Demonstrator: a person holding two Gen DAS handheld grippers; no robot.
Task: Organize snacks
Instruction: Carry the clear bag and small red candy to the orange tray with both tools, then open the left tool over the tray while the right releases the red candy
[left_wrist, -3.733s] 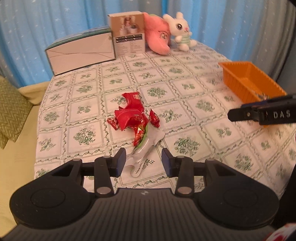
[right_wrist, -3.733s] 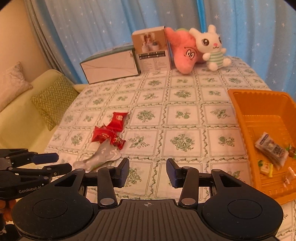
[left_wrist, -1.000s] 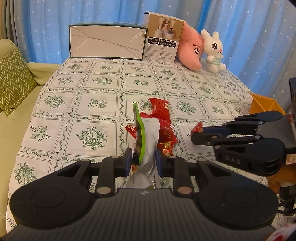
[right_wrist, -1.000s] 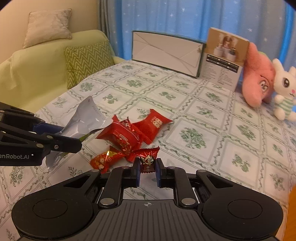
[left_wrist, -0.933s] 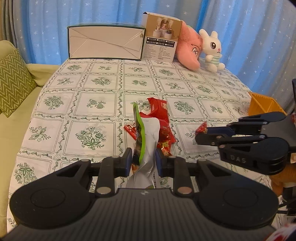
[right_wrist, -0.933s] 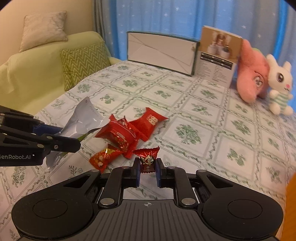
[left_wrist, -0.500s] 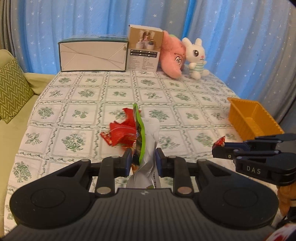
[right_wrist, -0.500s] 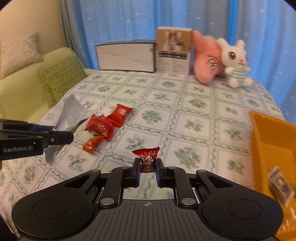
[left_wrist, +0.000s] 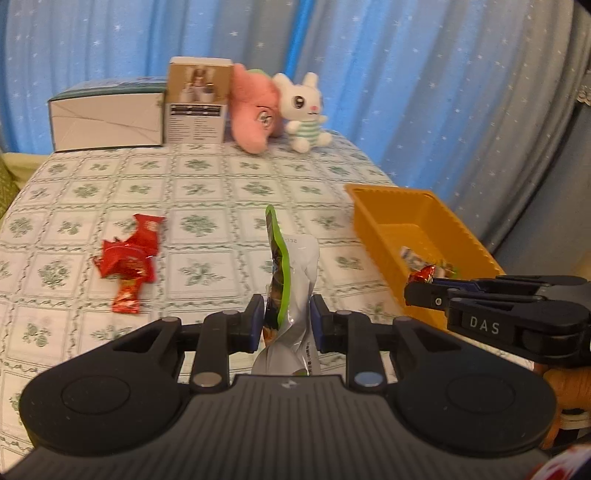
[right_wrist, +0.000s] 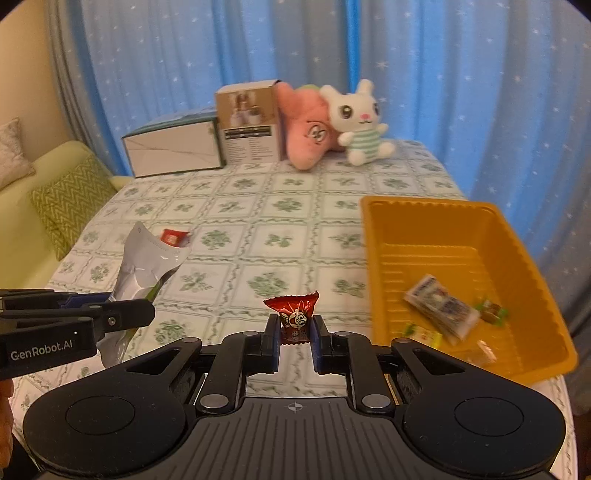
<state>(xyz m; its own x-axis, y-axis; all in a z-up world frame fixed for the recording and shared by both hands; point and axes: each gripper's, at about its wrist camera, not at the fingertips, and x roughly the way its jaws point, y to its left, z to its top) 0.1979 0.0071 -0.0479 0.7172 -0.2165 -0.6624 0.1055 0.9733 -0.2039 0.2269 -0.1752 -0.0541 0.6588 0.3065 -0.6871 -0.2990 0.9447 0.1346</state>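
My left gripper (left_wrist: 287, 320) is shut on a silver and green snack pouch (left_wrist: 295, 273) and holds it upright above the table. The pouch also shows in the right wrist view (right_wrist: 147, 266). My right gripper (right_wrist: 294, 332) is shut on a small red wrapped candy (right_wrist: 293, 314) above the table, left of the orange bin (right_wrist: 373, 258). The candy also shows in the left wrist view (left_wrist: 421, 274), by the bin's near end. The bin (left_wrist: 373, 229) holds several small packets (right_wrist: 439, 306). A pile of red snack packs (left_wrist: 129, 254) lies on the tablecloth at the left.
A white carton (left_wrist: 107, 118), a brown product box (left_wrist: 197, 101), a pink plush (left_wrist: 255, 118) and a white bunny plush (left_wrist: 304, 114) stand along the table's far edge. A sofa with a green cushion (right_wrist: 70, 199) is at the left. Blue curtains hang behind.
Both grippers have swung right toward the orange bin with their loads. The red pile has slid left in the left wrist view, and the bin has come nearer in both views.
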